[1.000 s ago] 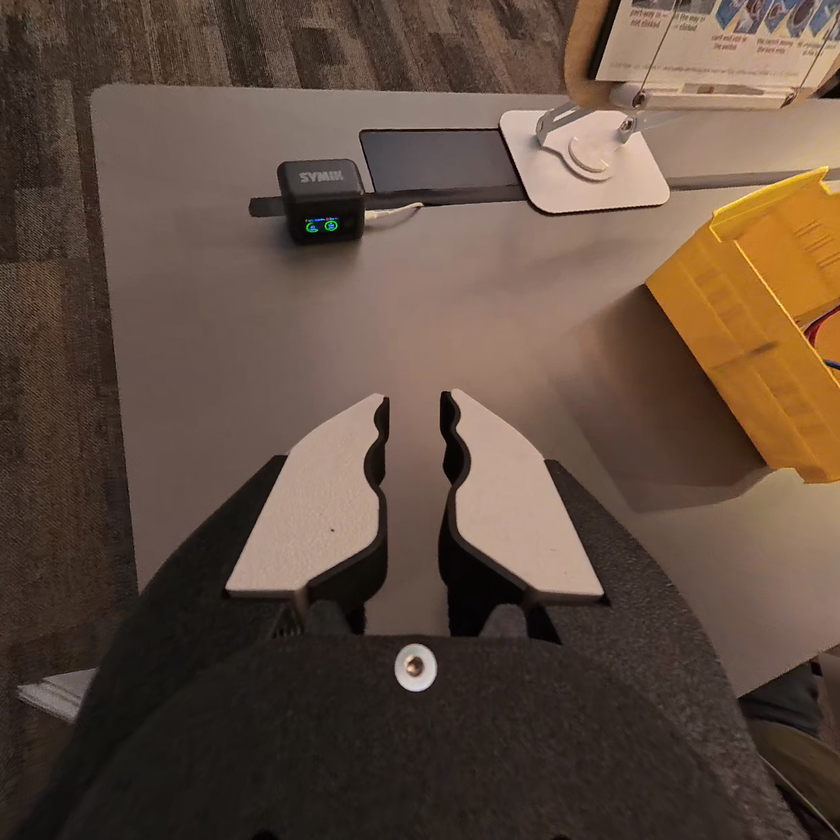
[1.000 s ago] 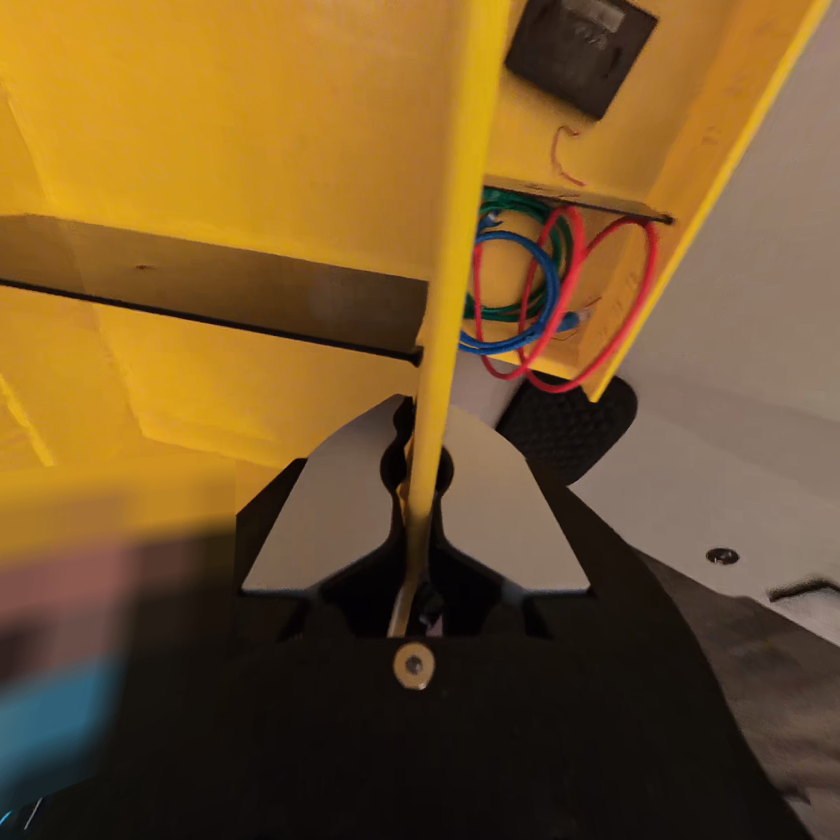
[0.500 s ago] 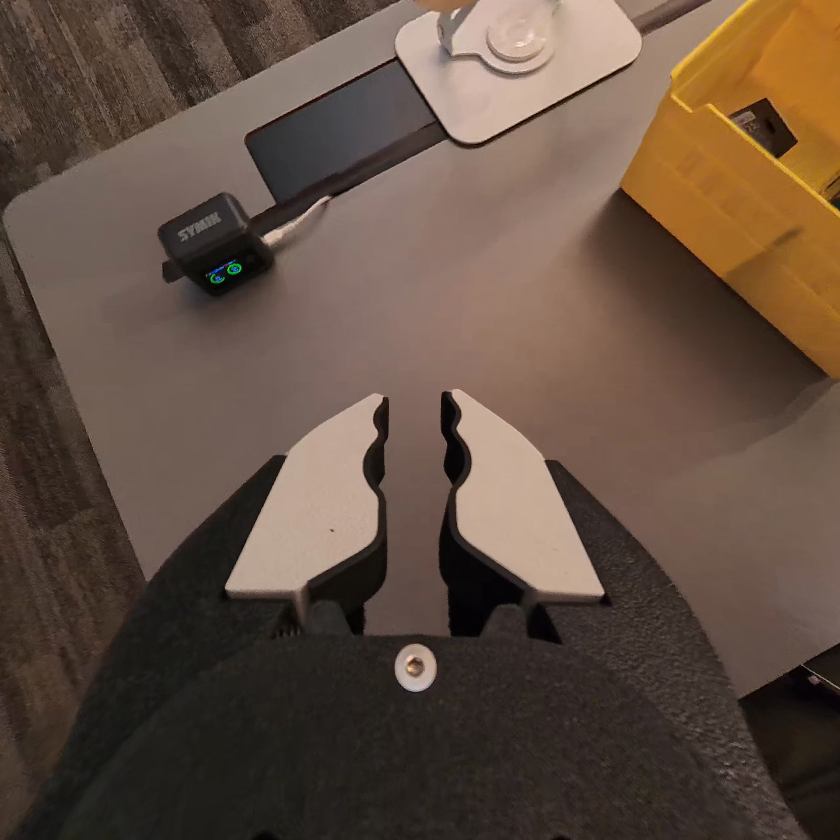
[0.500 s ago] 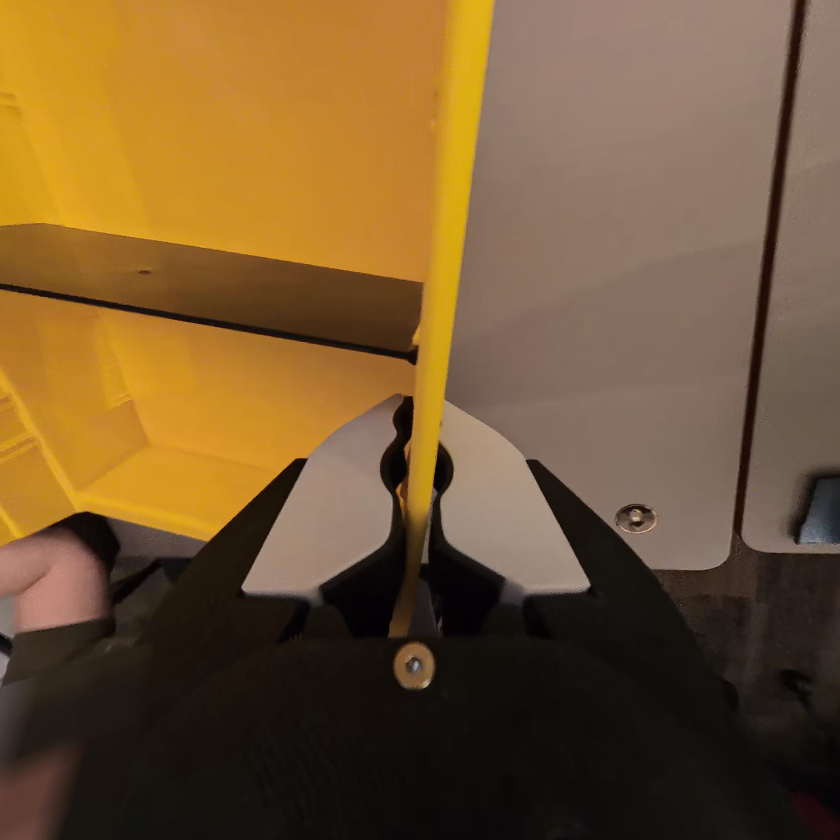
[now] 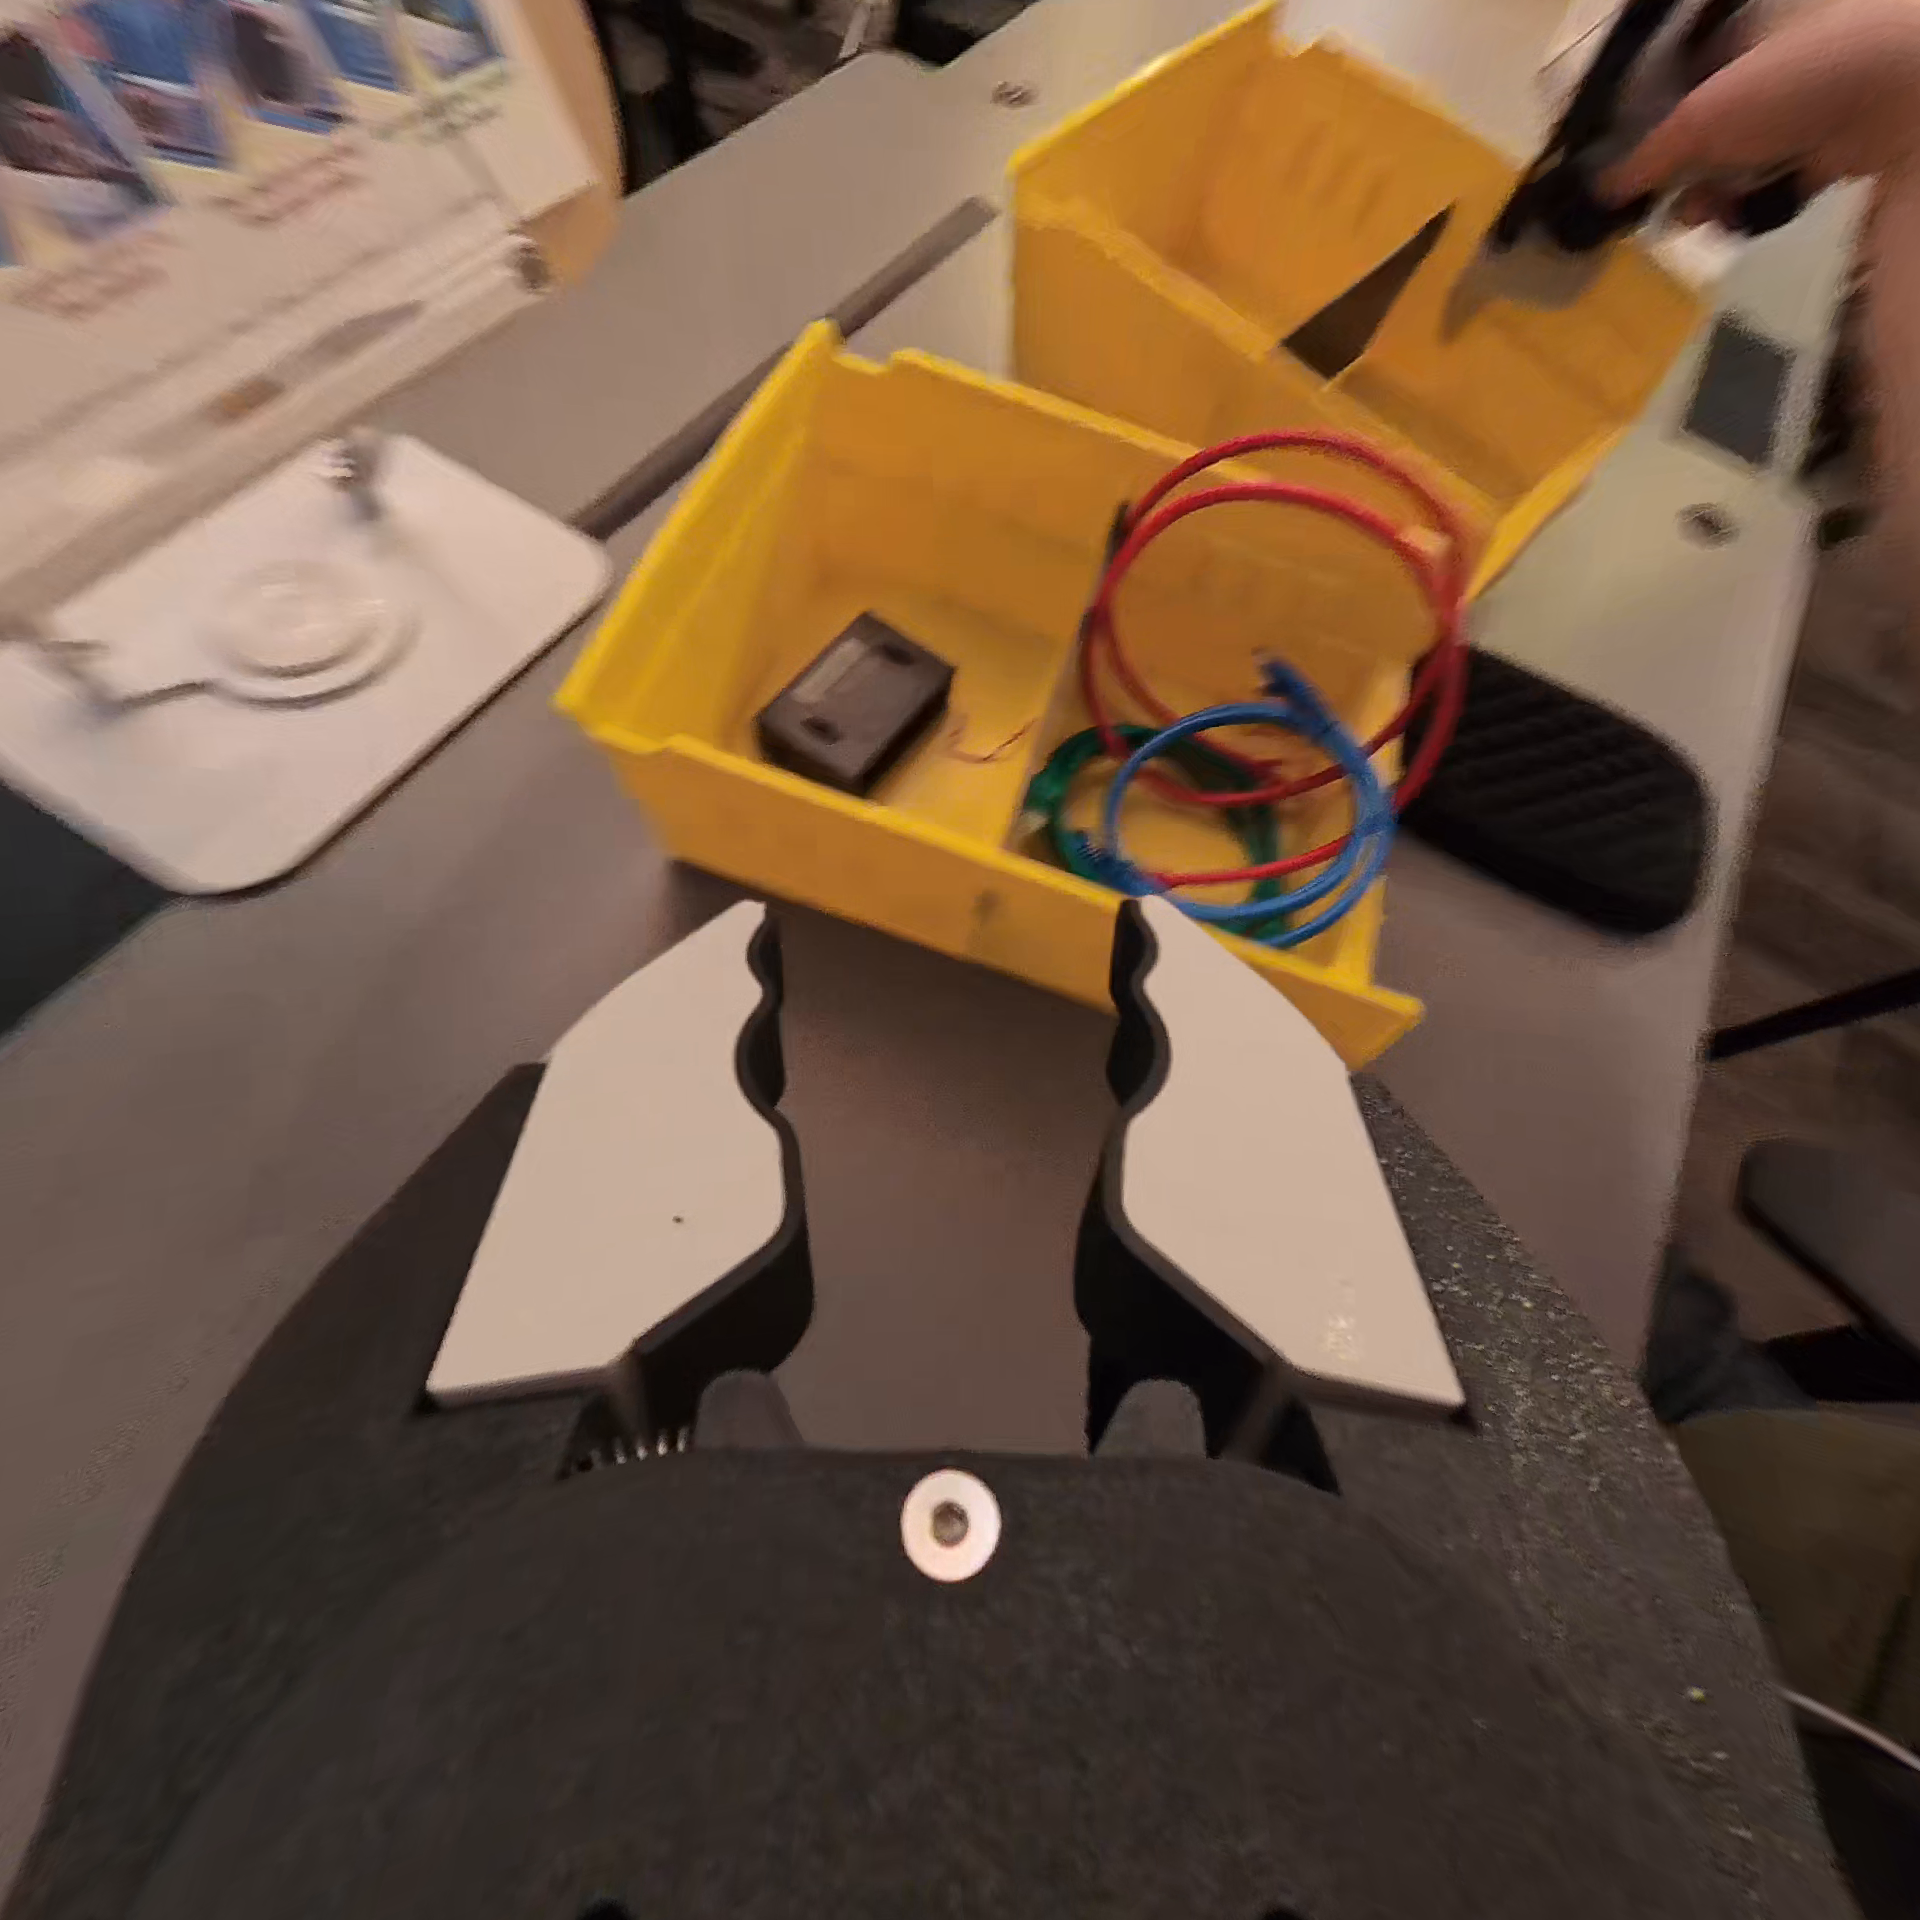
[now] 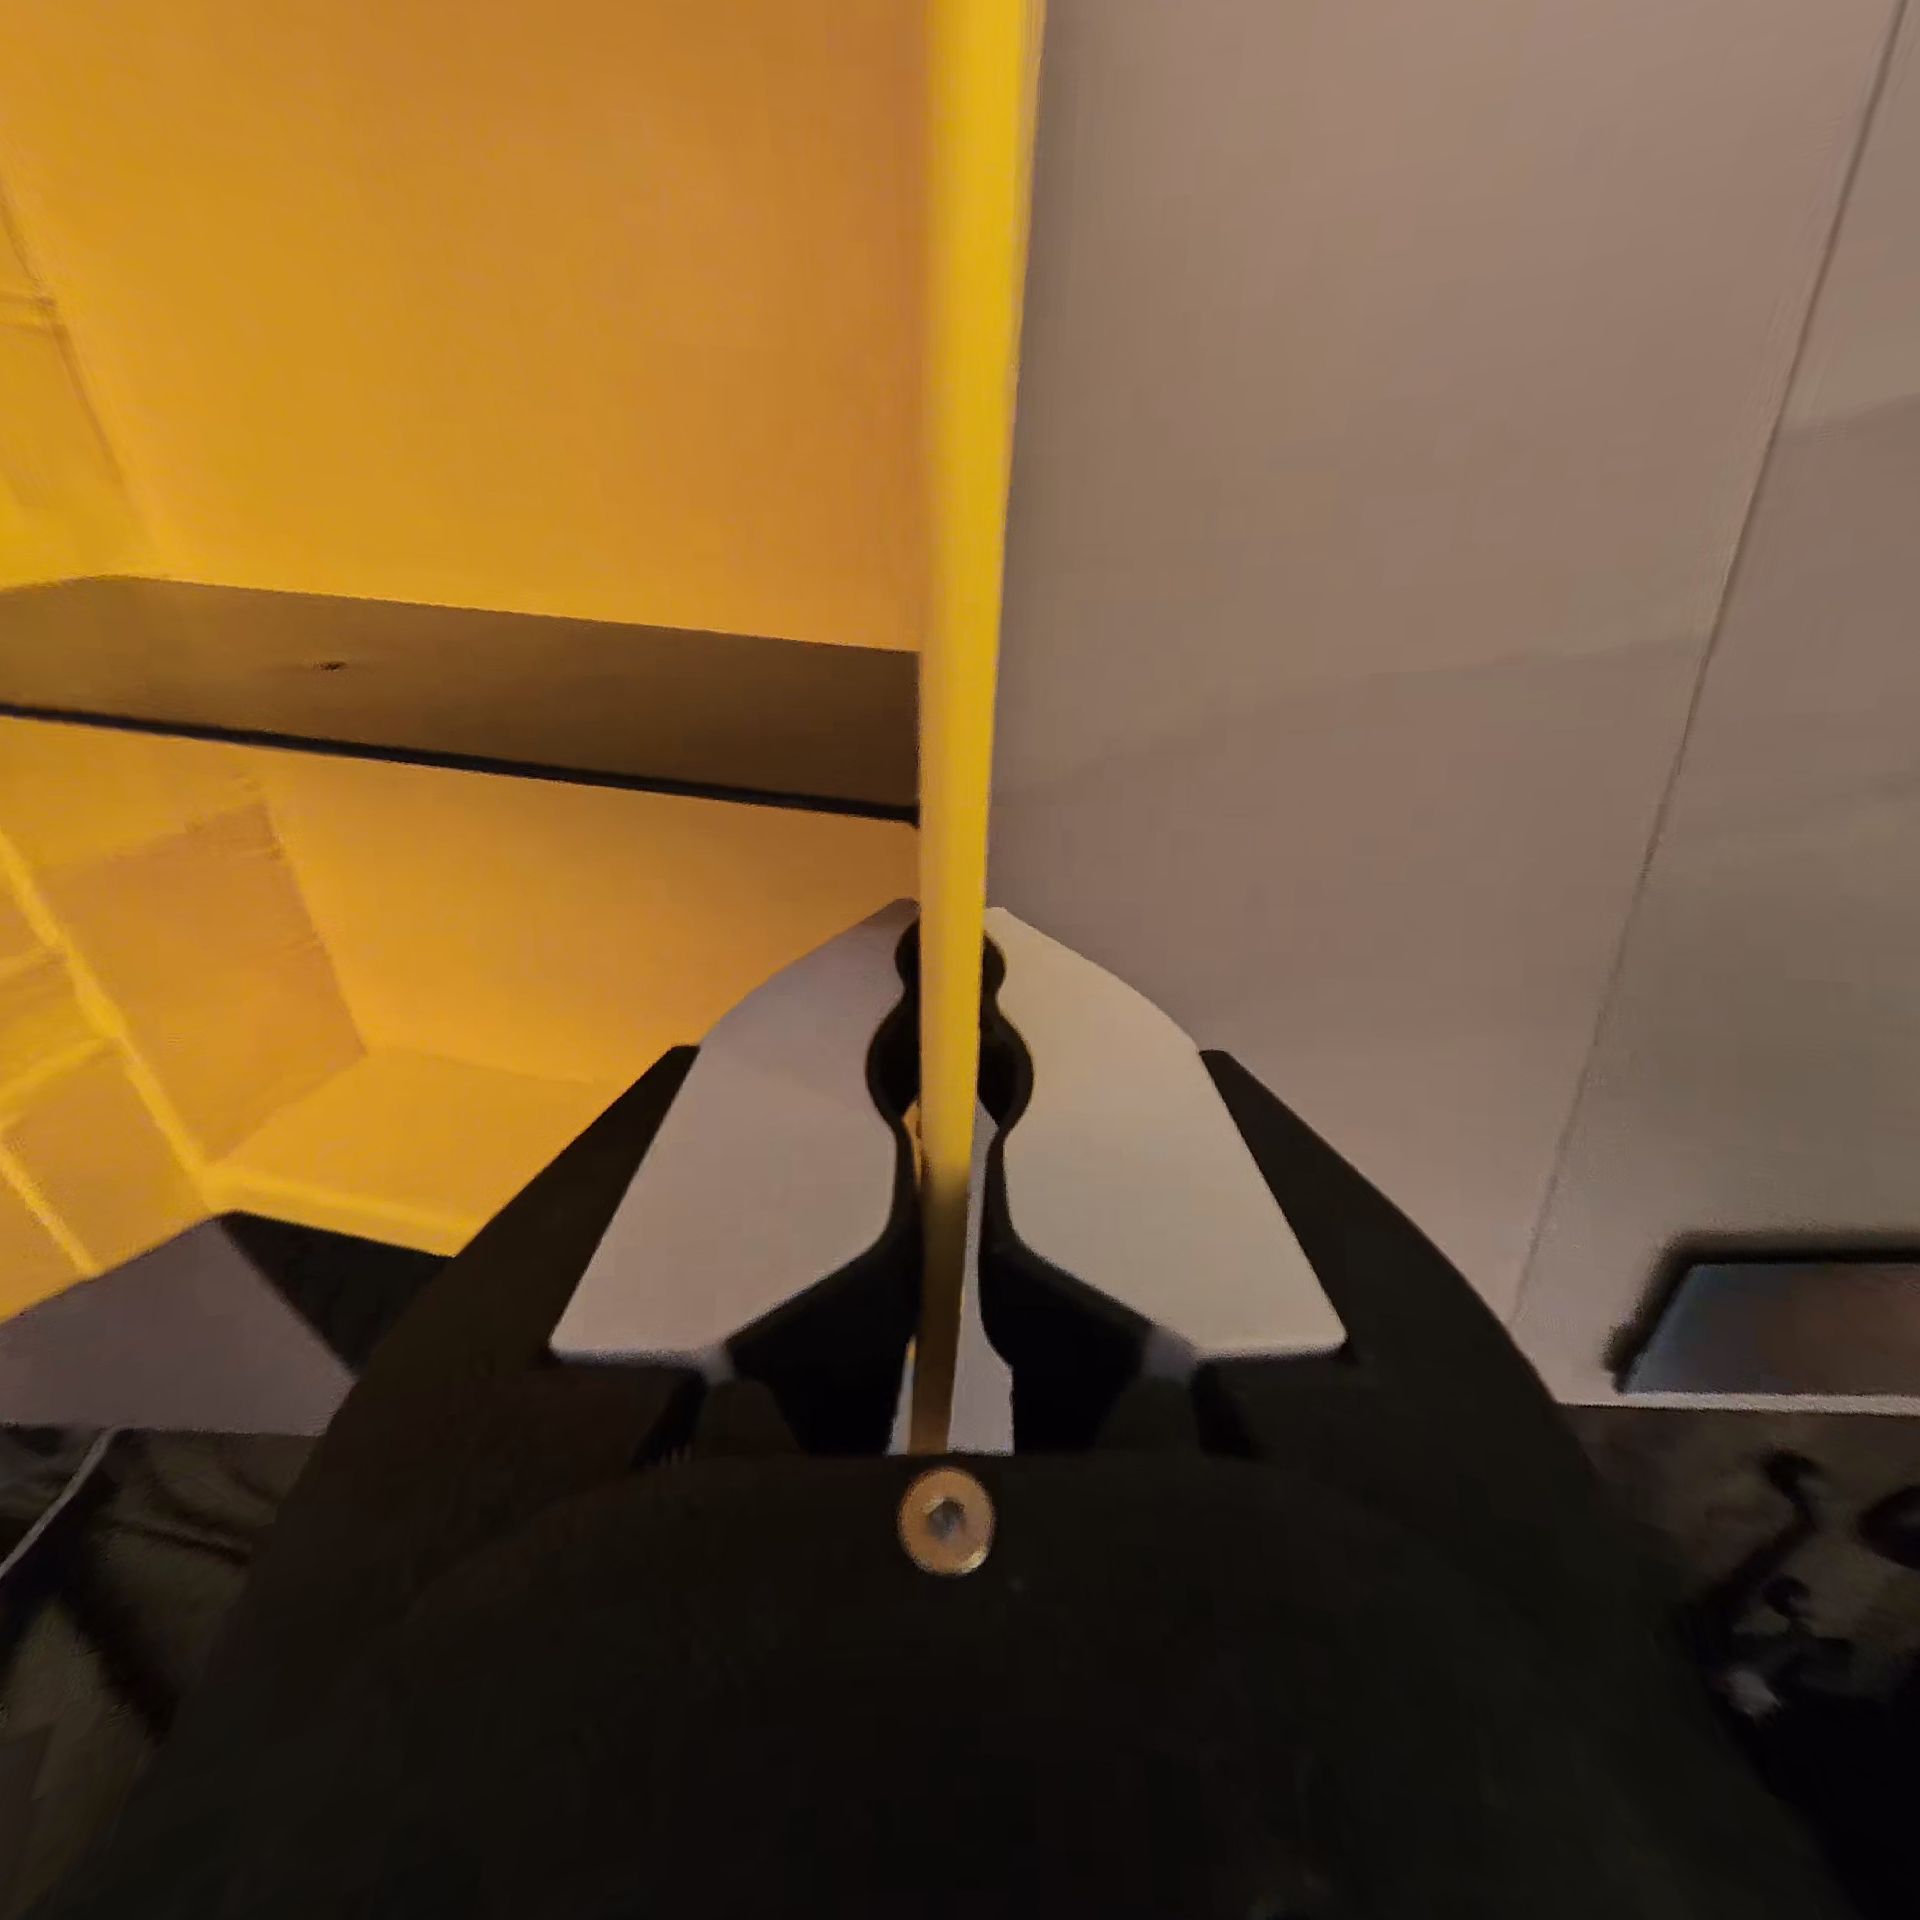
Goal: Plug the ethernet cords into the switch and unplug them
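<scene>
A yellow bin (image 5: 831, 862) stands on the grey table just beyond my left gripper (image 5: 945, 925), which is open and empty. Its left compartment holds a small black switch (image 5: 852, 712). Its right compartment holds coiled red (image 5: 1278, 447), blue (image 5: 1247, 717) and green (image 5: 1070, 758) ethernet cords. A second, empty yellow bin (image 5: 1143, 291) is behind it at the right. My right gripper (image 6: 951, 925) is shut on that bin's side wall (image 6: 977, 416); it also shows in the left wrist view (image 5: 1522, 275), with a hand. A black divider (image 6: 468, 675) crosses the empty bin.
A white stand base (image 5: 291, 665) with a picture board (image 5: 260, 156) above it stands at the left. A black textured pad (image 5: 1548, 800) lies right of the cord bin. Bare grey table (image 6: 1351, 623) lies right of the held bin, with a dark recess (image 6: 1766, 1320) near its edge. The gap from one gripper's tips to the other's is roughly 55 cm.
My left gripper has swung right from the bare table to face the cord bin, and its jaws have opened wider. My right gripper keeps its grip on the empty bin, now away from the cords.
</scene>
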`<act>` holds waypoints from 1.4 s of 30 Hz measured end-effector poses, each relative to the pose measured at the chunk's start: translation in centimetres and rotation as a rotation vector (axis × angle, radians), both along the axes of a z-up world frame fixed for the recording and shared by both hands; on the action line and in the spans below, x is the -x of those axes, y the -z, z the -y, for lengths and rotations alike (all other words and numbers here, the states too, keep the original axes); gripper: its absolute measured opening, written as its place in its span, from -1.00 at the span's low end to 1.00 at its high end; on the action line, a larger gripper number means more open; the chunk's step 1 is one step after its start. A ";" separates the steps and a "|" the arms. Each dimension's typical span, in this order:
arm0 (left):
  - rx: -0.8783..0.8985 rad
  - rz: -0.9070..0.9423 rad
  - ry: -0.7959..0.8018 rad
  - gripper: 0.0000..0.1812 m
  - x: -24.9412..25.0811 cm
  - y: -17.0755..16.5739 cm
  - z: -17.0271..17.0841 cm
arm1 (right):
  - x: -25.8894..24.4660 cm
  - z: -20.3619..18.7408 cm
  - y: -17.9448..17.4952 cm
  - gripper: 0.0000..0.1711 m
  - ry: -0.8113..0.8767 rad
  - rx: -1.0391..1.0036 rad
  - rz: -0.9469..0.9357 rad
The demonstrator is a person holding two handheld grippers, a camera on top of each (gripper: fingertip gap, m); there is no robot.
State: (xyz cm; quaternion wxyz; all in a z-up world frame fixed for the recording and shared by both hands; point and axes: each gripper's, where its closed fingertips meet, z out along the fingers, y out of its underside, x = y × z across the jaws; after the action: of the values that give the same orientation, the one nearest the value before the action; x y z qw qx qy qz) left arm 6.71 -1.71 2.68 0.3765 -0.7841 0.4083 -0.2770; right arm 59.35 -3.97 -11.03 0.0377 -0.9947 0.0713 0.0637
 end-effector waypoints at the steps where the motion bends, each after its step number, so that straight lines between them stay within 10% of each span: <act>1: 0.049 0.070 0.033 -0.33 -1.5 0.3 0.4 | -0.2 0.0 0.4 -0.93 -0.019 0.011 0.025; 9: 0.461 0.055 -0.051 -0.43 -3.9 5.1 -0.1 | 0.1 -1.5 2.4 -0.93 -0.002 -0.051 -0.040; 16: 0.460 -0.136 -0.359 -0.22 -1.6 5.4 -2.7 | 0.6 -2.0 2.3 -0.91 -0.141 -0.008 -0.054; 26: 0.561 -0.601 -0.335 -0.20 -5.0 11.3 1.6 | 0.9 -3.2 2.3 -0.89 -0.155 -0.082 -0.068; 35: 0.900 -0.646 -0.237 -0.81 -5.6 12.6 1.7 | 1.9 -3.3 2.2 -0.86 -0.175 -0.071 -0.096; 42: 0.700 -0.801 -0.227 -0.95 0.6 12.4 -2.8 | 5.4 -3.7 2.1 -0.84 -0.208 0.010 -0.139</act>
State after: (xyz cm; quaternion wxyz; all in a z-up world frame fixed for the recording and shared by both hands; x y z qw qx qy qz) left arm 6.15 1.10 -9.69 -0.0645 -0.9459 0.3162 -0.0337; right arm 53.98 -0.29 -13.10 0.0211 -0.9901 -0.0295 0.1355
